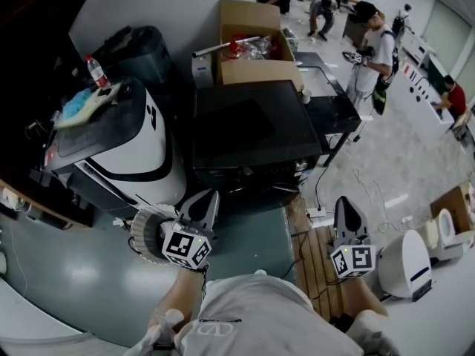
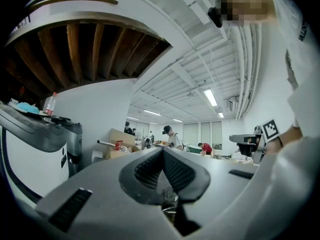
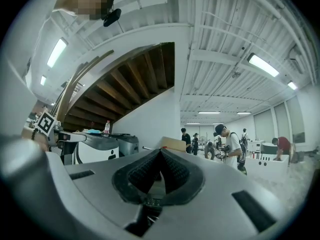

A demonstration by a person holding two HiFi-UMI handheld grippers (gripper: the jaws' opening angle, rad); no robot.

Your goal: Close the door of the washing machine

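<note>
The washing machine (image 1: 137, 150), white with a curved black band, stands at the left of the head view, against the wall and just beside a black cabinet (image 1: 252, 128). On its top we see a plastic bottle (image 1: 94, 70) and a blue cloth (image 1: 76, 106). A round, ribbed grey part (image 1: 147, 232) shows low at its front. We cannot tell whether this is the door, nor whether the door stands open or shut.

The left gripper (image 1: 206, 199) is held level, just beside that round part, with its tips toward the gap between the machine and the cabinet. In the left gripper view we see its jaws pressed together with nothing between them, and the machine's white side fills the left edge. The right gripper (image 1: 347, 202) is held level too, well apart from the machine, above some wooden slats (image 1: 315, 262) on the floor. Its own view shows the jaws pressed together and empty.

Behind the cabinet sits an open cardboard box (image 1: 249, 21). Farther back a person in a white shirt (image 1: 375, 50) stands on the pale floor, and others are beyond. A white rounded device (image 1: 408, 262) sits at the lower right.
</note>
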